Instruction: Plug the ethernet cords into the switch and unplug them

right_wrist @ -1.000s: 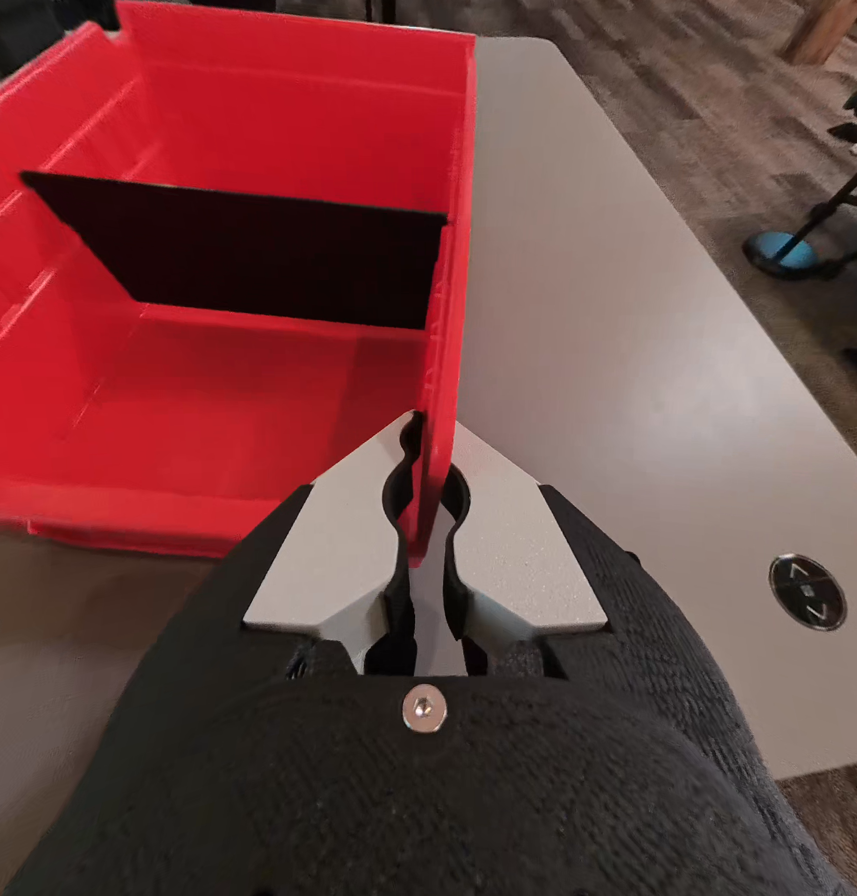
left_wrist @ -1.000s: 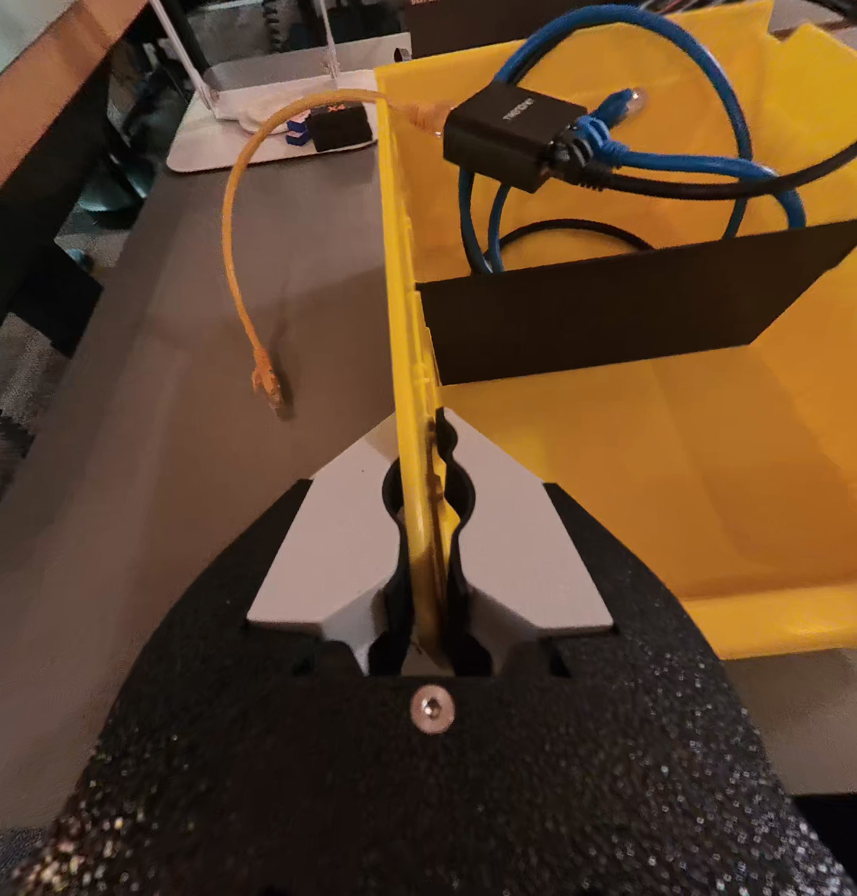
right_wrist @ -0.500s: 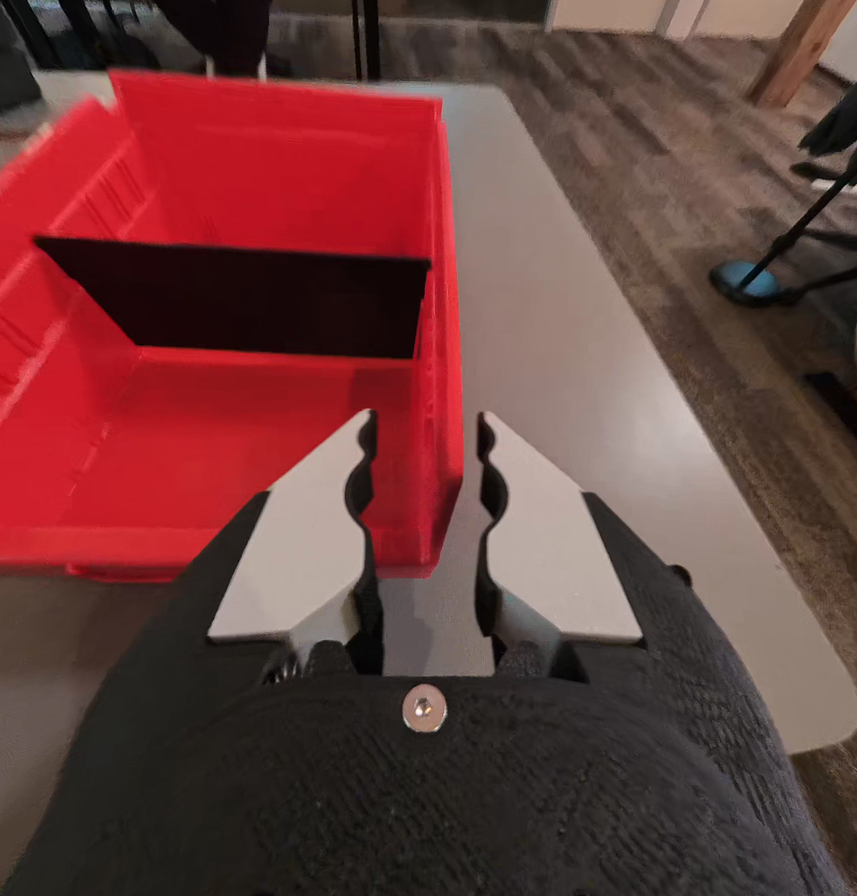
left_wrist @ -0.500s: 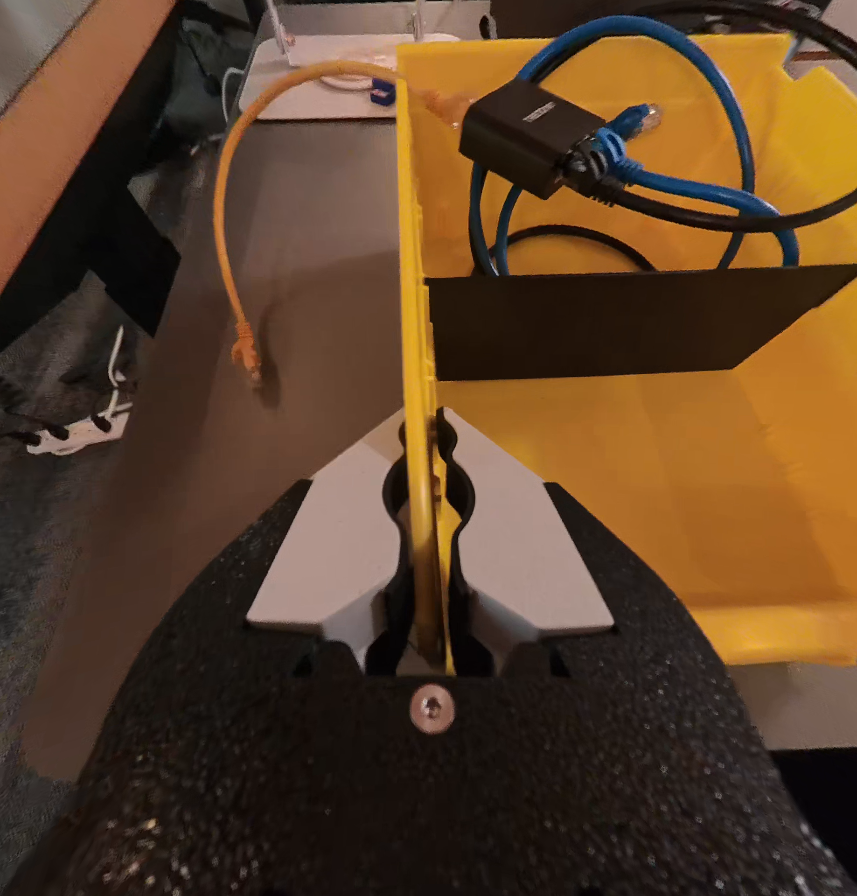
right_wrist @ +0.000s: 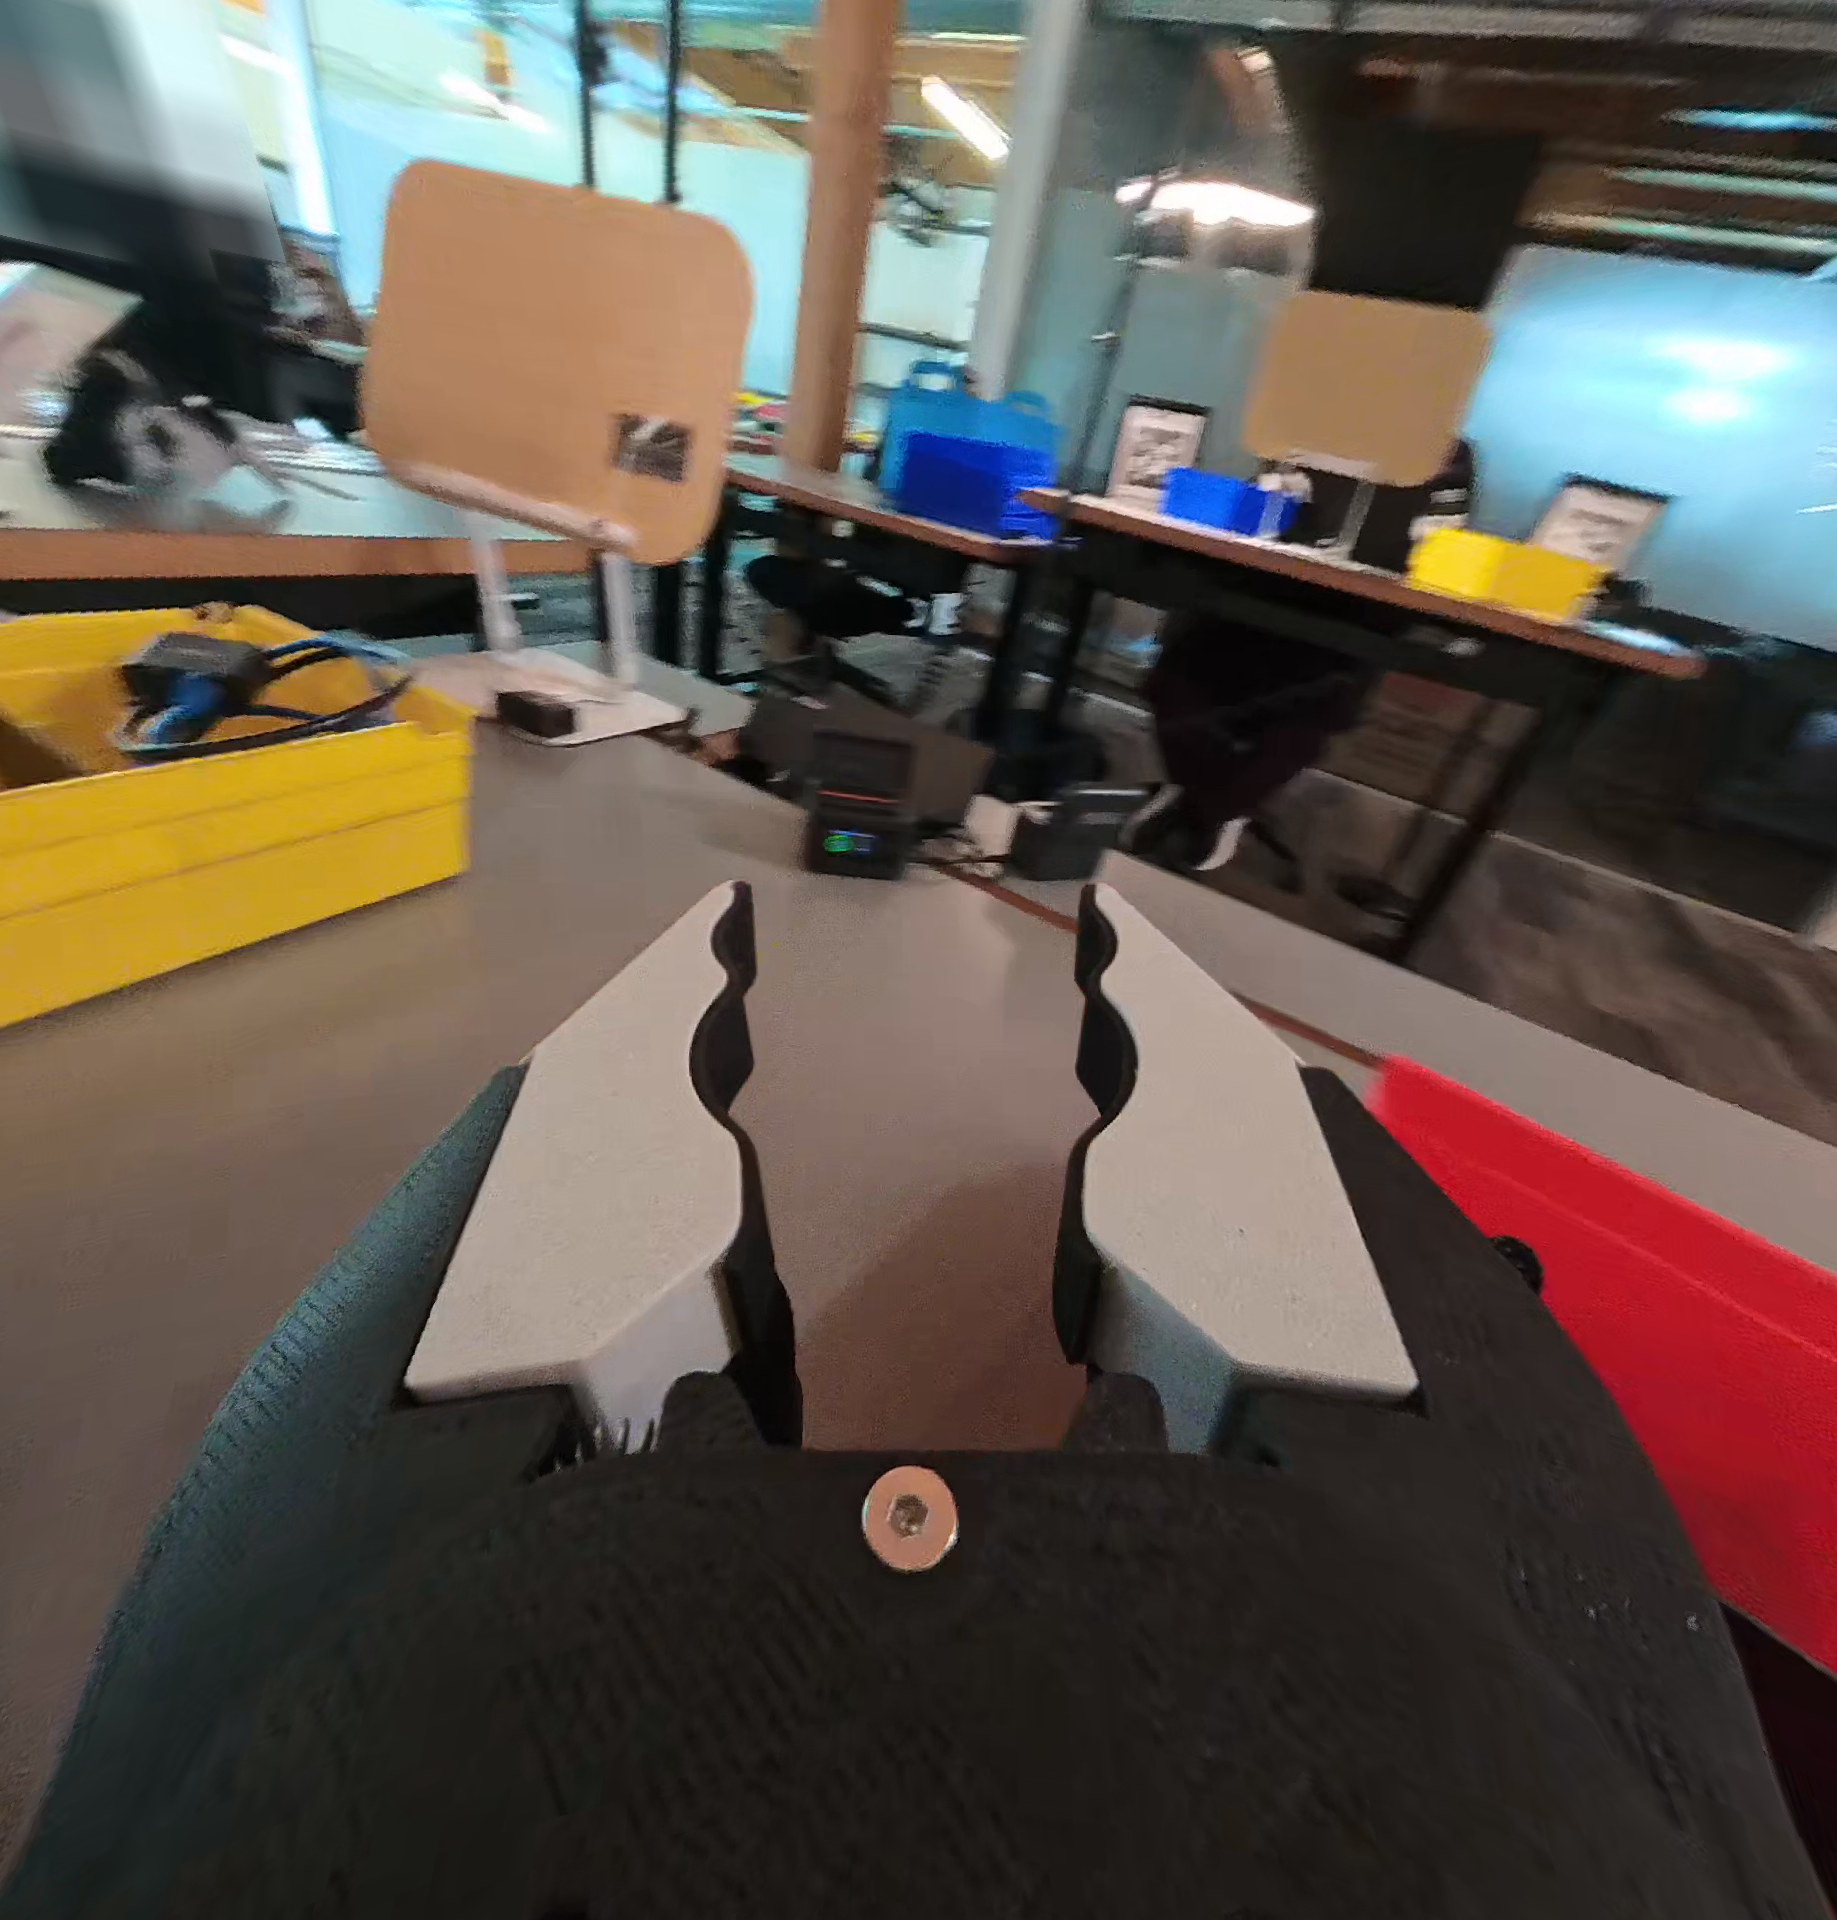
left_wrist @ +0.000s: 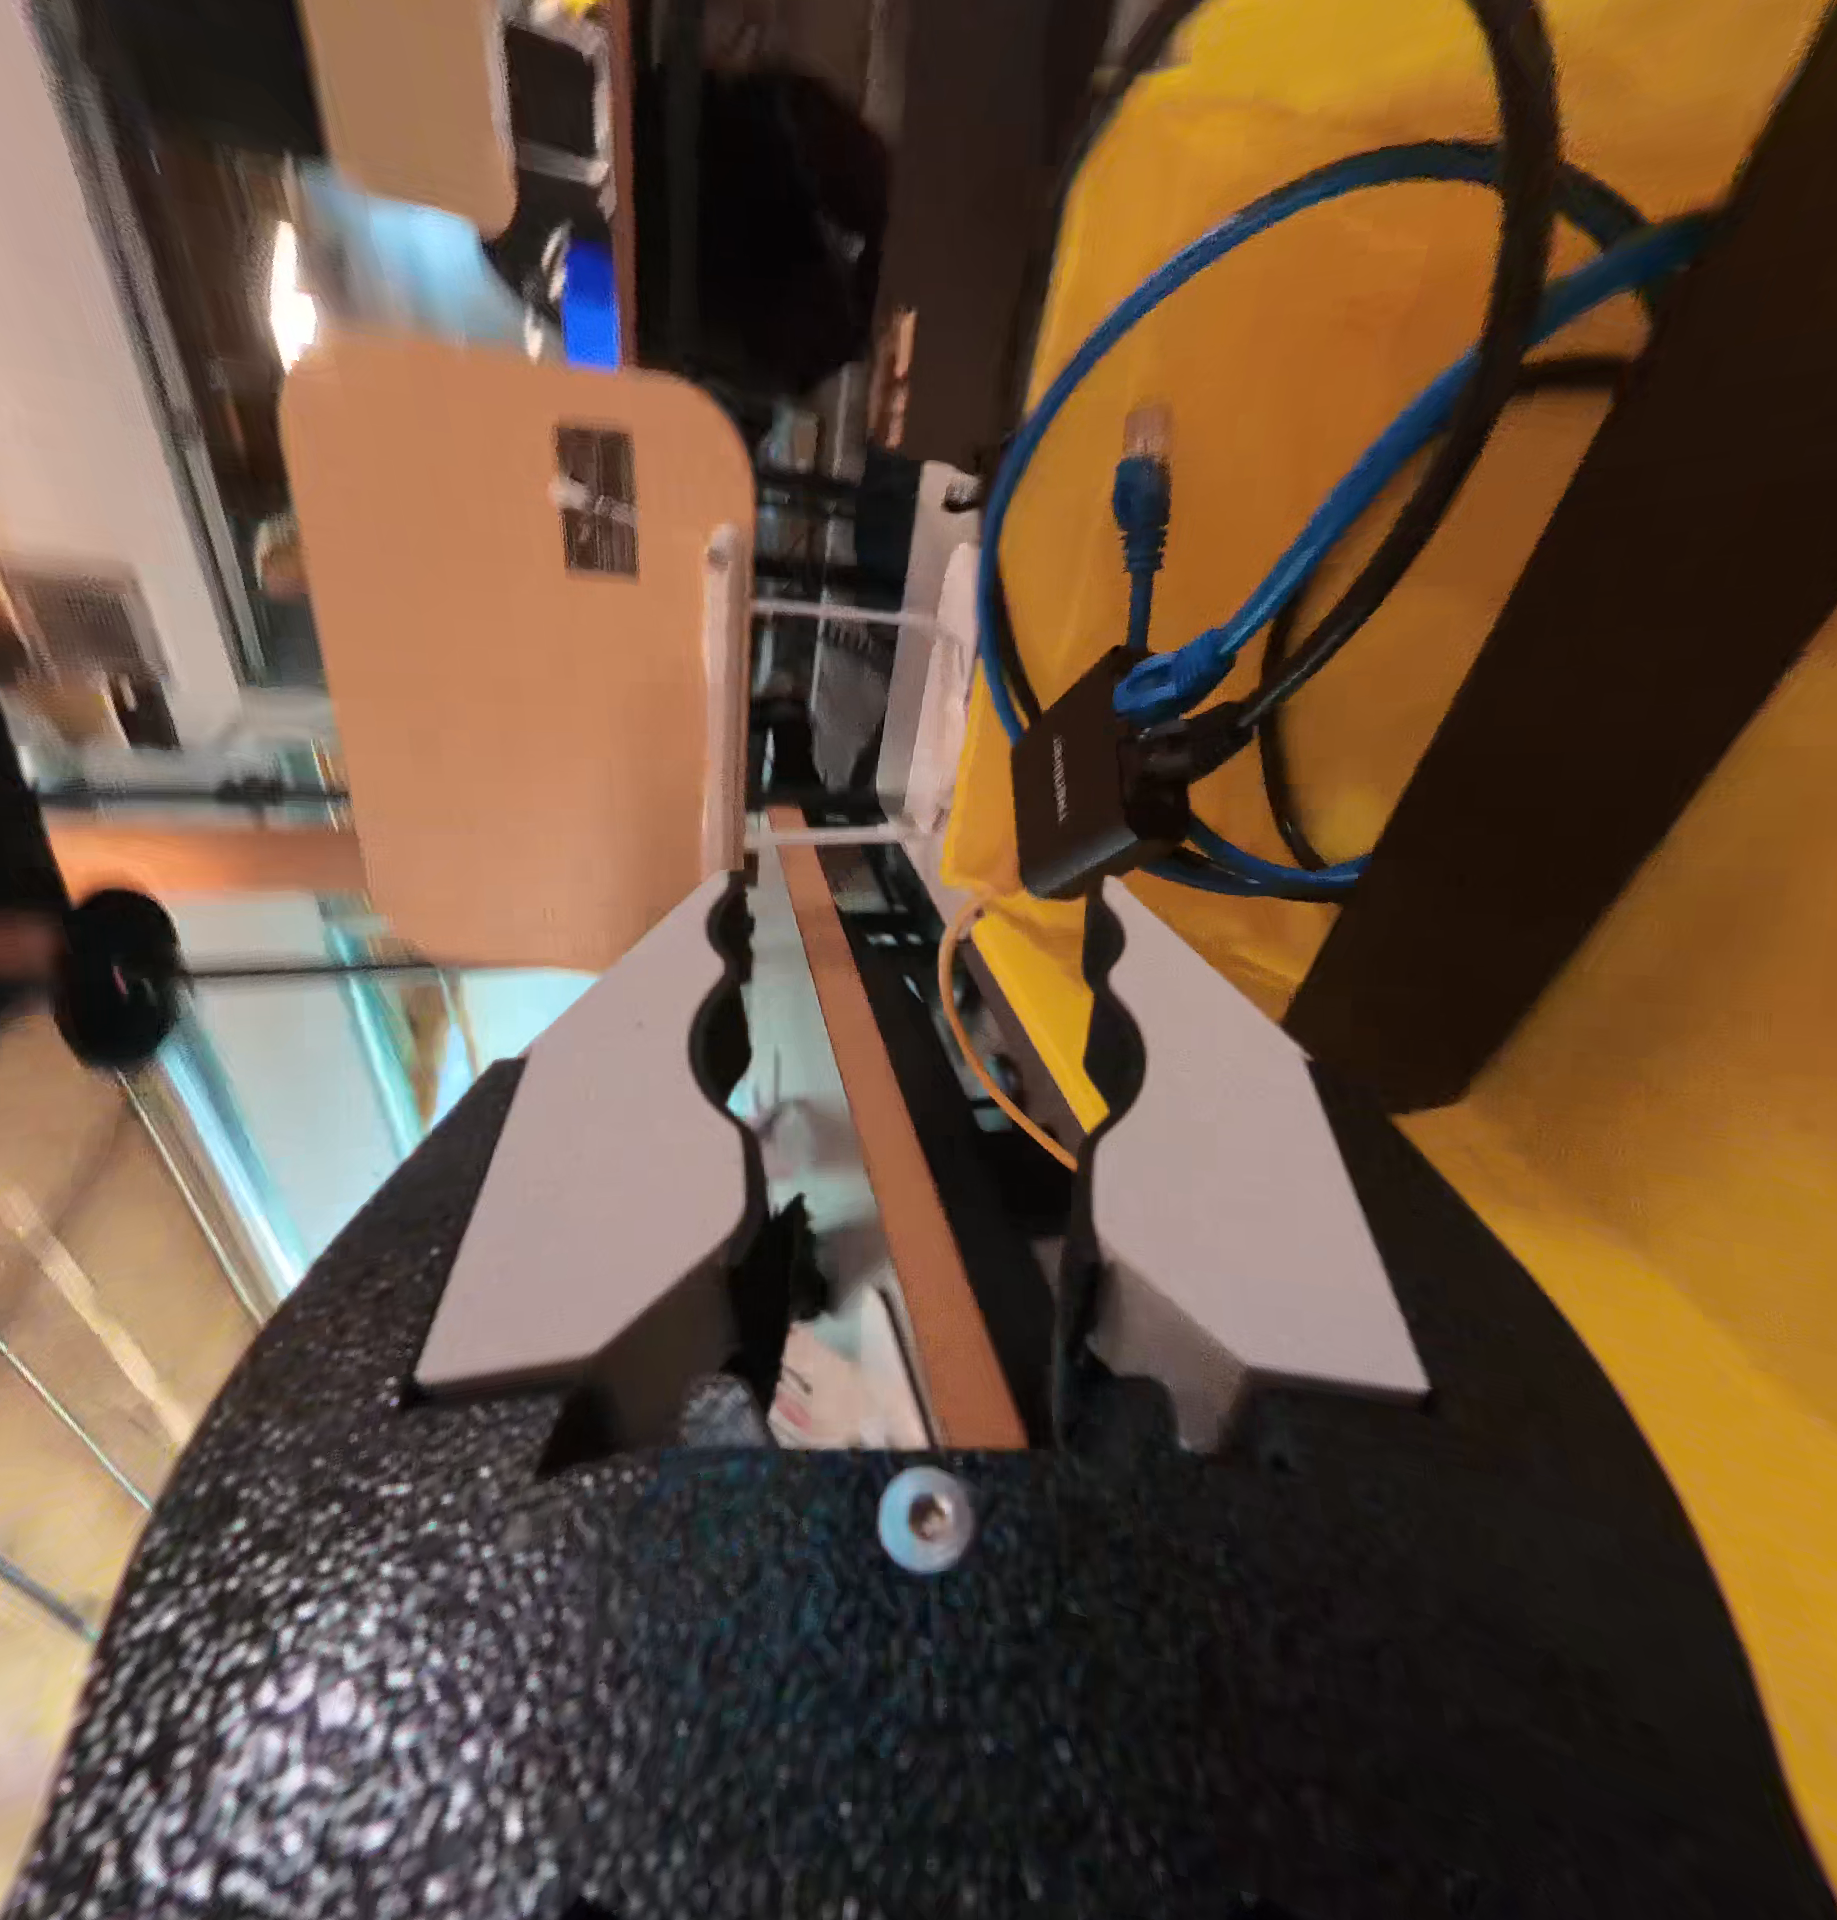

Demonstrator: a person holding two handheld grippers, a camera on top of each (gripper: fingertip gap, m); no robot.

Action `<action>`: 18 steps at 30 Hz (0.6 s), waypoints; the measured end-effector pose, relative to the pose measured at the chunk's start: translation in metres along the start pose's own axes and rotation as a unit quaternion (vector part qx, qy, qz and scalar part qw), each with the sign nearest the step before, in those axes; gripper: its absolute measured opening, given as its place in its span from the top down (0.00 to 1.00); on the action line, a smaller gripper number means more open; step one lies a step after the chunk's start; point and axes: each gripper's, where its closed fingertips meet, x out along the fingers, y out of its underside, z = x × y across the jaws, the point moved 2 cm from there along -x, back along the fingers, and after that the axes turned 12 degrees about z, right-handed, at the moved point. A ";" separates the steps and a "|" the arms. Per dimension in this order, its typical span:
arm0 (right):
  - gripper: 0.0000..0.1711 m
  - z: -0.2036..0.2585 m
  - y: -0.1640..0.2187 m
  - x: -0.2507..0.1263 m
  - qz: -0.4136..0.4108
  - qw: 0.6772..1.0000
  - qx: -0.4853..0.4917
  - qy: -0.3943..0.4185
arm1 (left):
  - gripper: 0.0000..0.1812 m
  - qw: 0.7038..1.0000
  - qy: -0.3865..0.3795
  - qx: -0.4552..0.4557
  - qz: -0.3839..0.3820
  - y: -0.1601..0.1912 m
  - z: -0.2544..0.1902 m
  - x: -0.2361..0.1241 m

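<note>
An open workshop: long worktables (right_wrist: 1361, 592), plastic parts bins (right_wrist: 1496, 577), exposed ceiling beams (right_wrist: 1672, 62).

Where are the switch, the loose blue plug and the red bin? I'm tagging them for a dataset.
switch (left_wrist: 1075, 795): left wrist view, on its black top face.
loose blue plug (left_wrist: 1140, 497): left wrist view, on its blue boot.
red bin (right_wrist: 1662, 1340): right wrist view, on its side wall.
</note>
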 end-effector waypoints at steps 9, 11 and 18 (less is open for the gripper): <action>0.66 0.061 0.030 0.091 -0.016 0.995 -0.016 -0.097 | 0.60 0.979 0.015 0.205 -0.009 0.009 -0.028 0.068; 0.67 0.055 0.037 0.108 -0.019 0.996 -0.004 -0.087 | 0.60 0.968 -0.037 0.247 -0.003 0.007 -0.025 0.077; 0.70 0.028 0.062 0.148 -0.026 0.999 0.020 -0.023 | 0.67 0.974 -0.053 0.218 -0.010 -0.006 -0.027 0.093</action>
